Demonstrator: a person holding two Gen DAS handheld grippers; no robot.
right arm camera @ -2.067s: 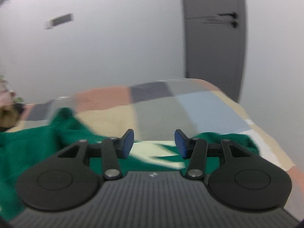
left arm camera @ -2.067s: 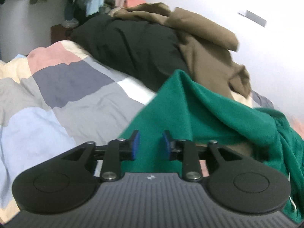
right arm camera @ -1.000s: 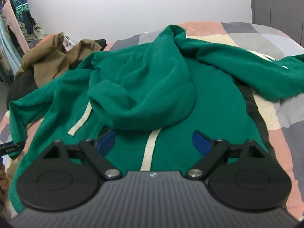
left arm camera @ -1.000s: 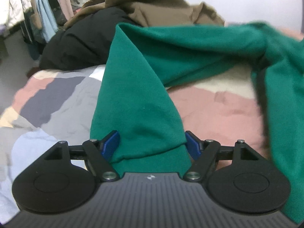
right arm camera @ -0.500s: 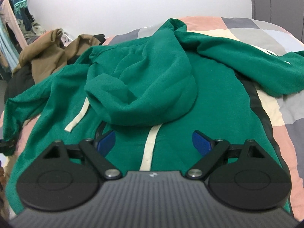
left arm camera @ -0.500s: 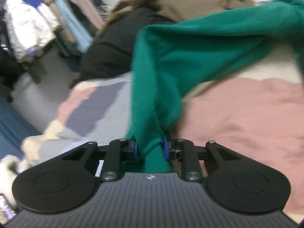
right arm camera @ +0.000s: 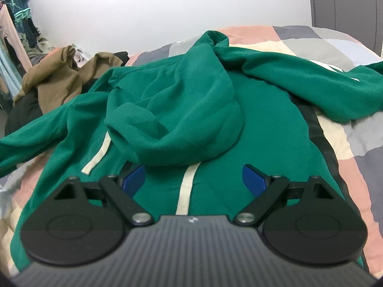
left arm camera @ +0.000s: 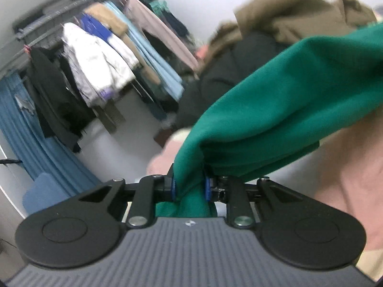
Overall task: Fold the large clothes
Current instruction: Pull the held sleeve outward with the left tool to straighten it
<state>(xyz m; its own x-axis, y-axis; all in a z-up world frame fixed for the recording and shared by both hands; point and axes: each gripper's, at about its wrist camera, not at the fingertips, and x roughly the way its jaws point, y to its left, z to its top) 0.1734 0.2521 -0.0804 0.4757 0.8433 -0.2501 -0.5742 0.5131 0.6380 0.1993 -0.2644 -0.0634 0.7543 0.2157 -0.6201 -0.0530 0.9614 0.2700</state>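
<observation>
Garment: one large green fleece hoodie (right arm camera: 251, 129) lay spread over the patchwork quilt (right arm camera: 354, 47), filling the centre of the right wrist view.
Hood: one, slumped in a rounded heap (right arm camera: 182, 117) at frame centre, on the hoodie's body.
Drawstrings: two flat cream cords, one (right arm camera: 97, 154) at left centre, one (right arm camera: 185, 191) just below the hood.
Sleeves: two; one (right arm camera: 299, 81) ran to the right edge, the other (left arm camera: 275, 110) was stretched from the upper right of the left wrist view down to the lower centre.
Left gripper (left arm camera: 189, 187): jaws pressed together, pinching the end of that sleeve between blue pads.
Right gripper (right arm camera: 194, 178): jaws spread wide, nothing between them, over the hoodie's chest.
Other clothes on the bed: one brown garment (right arm camera: 55, 81) over one black garment (right arm camera: 19, 112), upper left.
Hanging clothes (left arm camera: 100, 62): a blurred row in the upper left of the left wrist view; count unclear.
Door: one grey door (right arm camera: 344, 7), upper right.
</observation>
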